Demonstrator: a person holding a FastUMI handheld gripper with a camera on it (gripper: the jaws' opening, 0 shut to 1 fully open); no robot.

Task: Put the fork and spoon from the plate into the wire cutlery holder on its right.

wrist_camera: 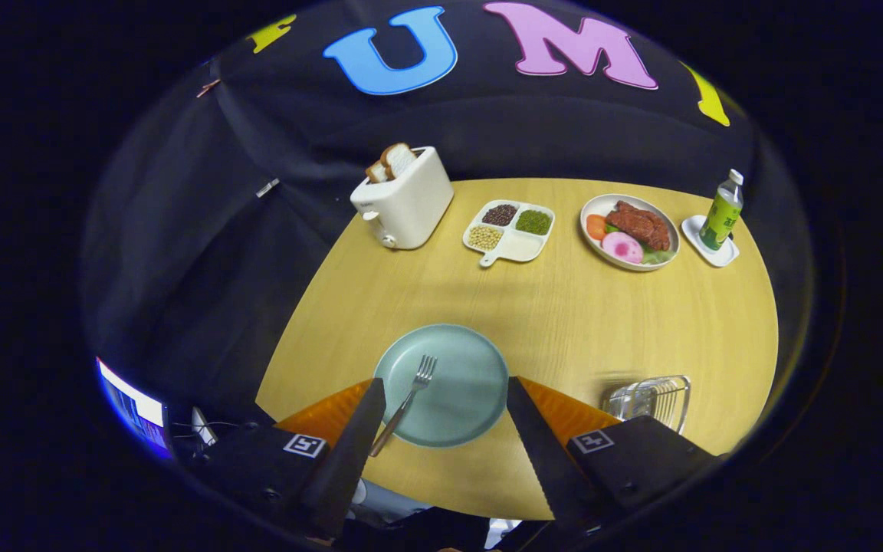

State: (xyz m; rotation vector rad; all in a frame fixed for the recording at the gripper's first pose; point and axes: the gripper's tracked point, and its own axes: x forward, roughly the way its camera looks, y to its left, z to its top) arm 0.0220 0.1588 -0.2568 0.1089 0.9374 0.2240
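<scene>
Pale-green plate (453,391) sits between the wide-open fingers of the gripper (445,395), with the fork (405,402) lying on its left side. Wire cutlery holder (652,399) stands just right, partly hidden behind the right finger. Far off are a toaster (405,198), divided dish (510,230), food plate (629,231) and bottle (721,211).

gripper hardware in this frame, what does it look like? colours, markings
The gripper has two long black jaws, tapering forward, the right one serrated along its inner edge. Orange panels flank them. Each black mounting block behind carries a white square fiducial marker. The jaws stand open.
</scene>
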